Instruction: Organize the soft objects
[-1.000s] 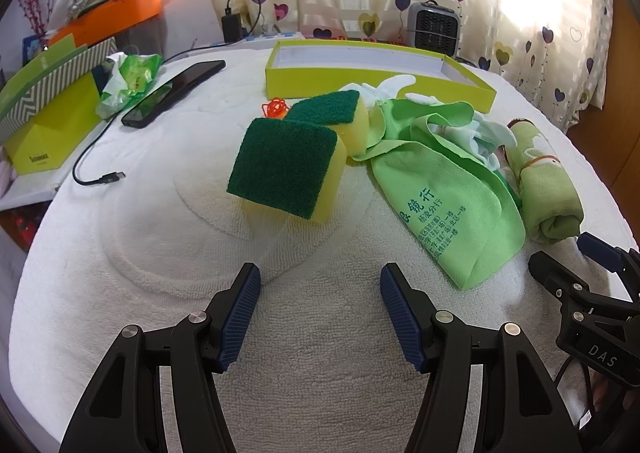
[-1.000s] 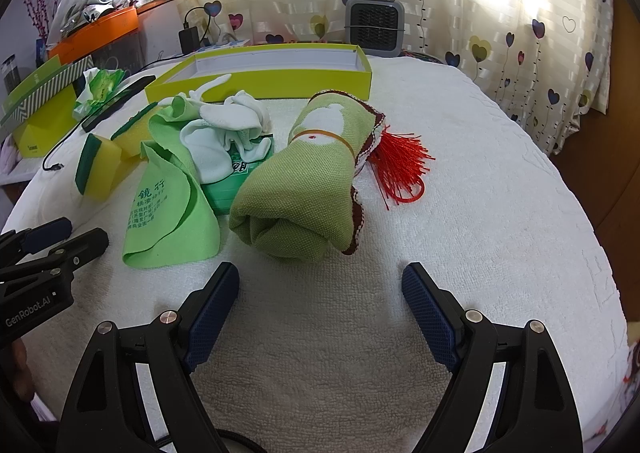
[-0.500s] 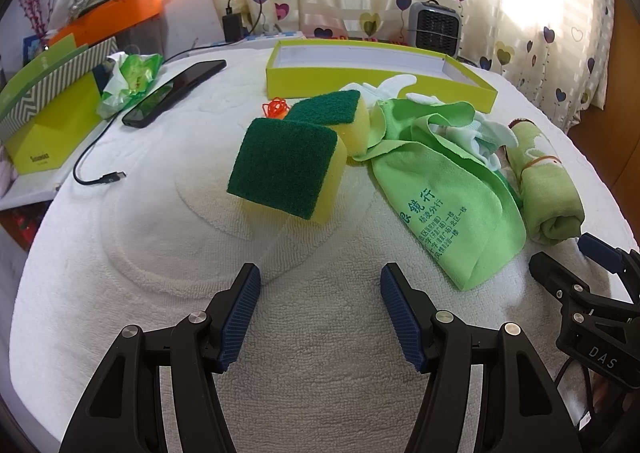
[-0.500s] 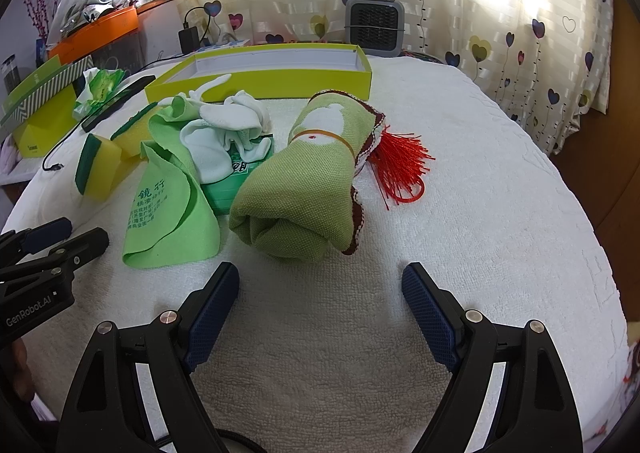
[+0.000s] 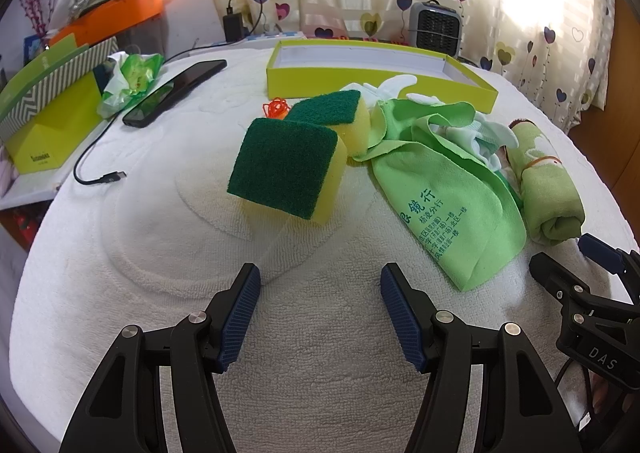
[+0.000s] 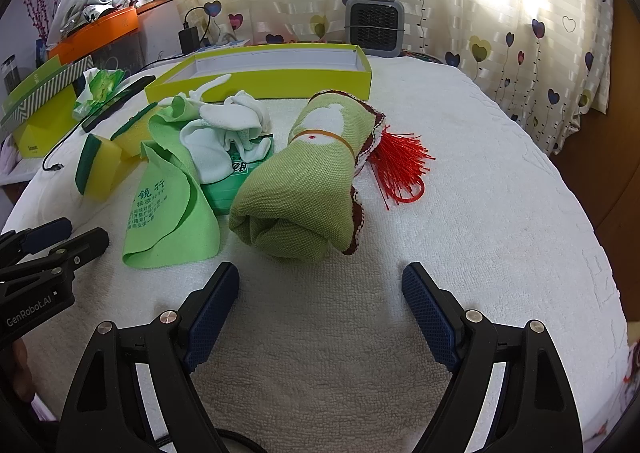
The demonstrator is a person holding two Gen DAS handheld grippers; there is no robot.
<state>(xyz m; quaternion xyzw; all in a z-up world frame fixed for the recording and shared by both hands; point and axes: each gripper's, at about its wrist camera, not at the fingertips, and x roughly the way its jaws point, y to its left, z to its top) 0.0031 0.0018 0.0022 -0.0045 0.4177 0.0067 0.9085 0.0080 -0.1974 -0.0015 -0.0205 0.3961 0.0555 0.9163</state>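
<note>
**2 open grippers poised over a heap of soft things on a towel-covered table**

A white towel (image 5: 168, 237) covers the table. The left gripper (image 5: 320, 285) hovers low over its near edge with its jaws spread wide and nothing between them. The right gripper (image 6: 320, 289) does the same a little further right, jaws also wide apart and empty. Both point toward the pile, which suggests neither has yet chosen an item.

The soft objects lie bunched together mid-table. Nearest the left gripper sits 1 sponge (image 5: 286, 169), yellow foam with a dark green scouring face tilted toward the camera. A second sponge (image 5: 334, 115) rests just behind it, touching. To their right a bright green cloth (image 5: 452, 209) printed with Chinese characters drapes loosely, partly covering a green packet (image 6: 230, 183). White socks (image 6: 230, 125) are crumpled on top of that packet. Directly ahead of the right gripper lies a rolled towel (image 6: 304, 181), olive green with a brown edge, held in its roll by a thin rubber band. A red tassel (image 6: 400, 161) fans out beside it.

Behind the pile stands a shallow yellow-green box (image 5: 376, 79), open and seemingly empty, likely the place for sorting. A black phone (image 5: 176, 91) and a cable (image 5: 94, 169) lie to the left, well apart from the pile.
</note>
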